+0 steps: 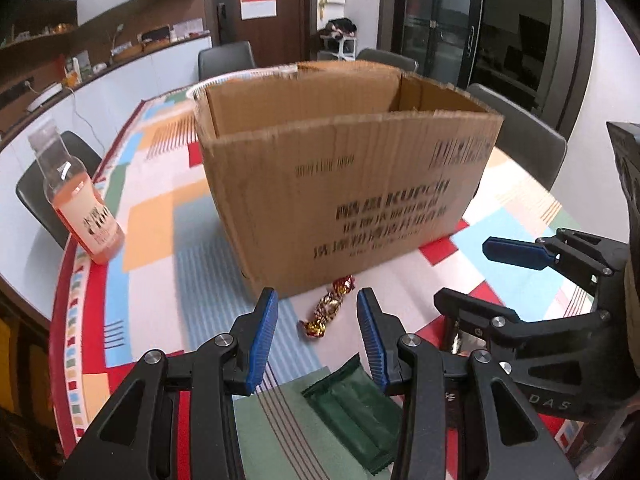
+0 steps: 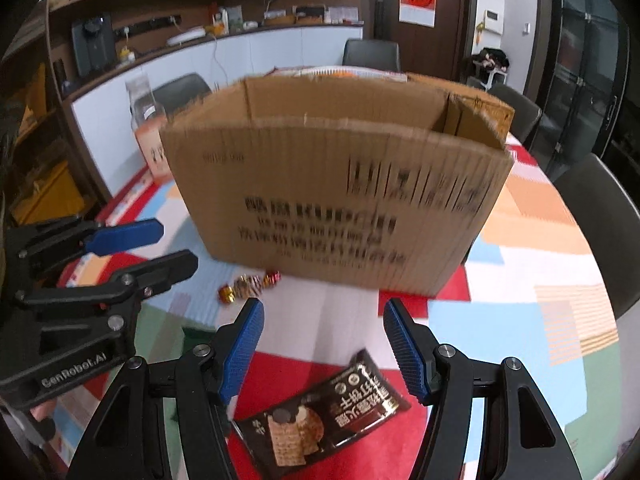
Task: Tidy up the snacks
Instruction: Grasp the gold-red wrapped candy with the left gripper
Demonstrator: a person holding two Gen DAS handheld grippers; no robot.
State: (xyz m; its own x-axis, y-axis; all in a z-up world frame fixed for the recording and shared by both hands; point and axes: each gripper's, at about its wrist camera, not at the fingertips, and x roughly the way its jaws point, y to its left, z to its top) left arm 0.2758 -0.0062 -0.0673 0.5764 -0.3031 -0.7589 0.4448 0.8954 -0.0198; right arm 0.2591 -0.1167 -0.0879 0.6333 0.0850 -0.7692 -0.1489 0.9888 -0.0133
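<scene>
An open cardboard box (image 1: pixel 344 184) stands on the table; it also shows in the right wrist view (image 2: pixel 332 200). A gold and red wrapped candy (image 1: pixel 328 308) lies in front of the box, between the fingers of my open, empty left gripper (image 1: pixel 318 320). A dark green snack packet (image 1: pixel 356 408) lies just below that gripper. In the right wrist view my right gripper (image 2: pixel 324 332) is open and empty above a dark brown cracker packet (image 2: pixel 320 412). The candy (image 2: pixel 248 284) lies to its left. Each gripper appears in the other's view: the right one (image 1: pixel 472 276), the left one (image 2: pixel 176 246).
A bottle of orange drink (image 1: pixel 80 204) stands on the table's left edge. A white basket rim (image 1: pixel 224 80) shows behind the box. Grey chairs (image 1: pixel 532 136) ring the table with its multicoloured cloth (image 1: pixel 152 216). A counter with clutter runs along the far wall.
</scene>
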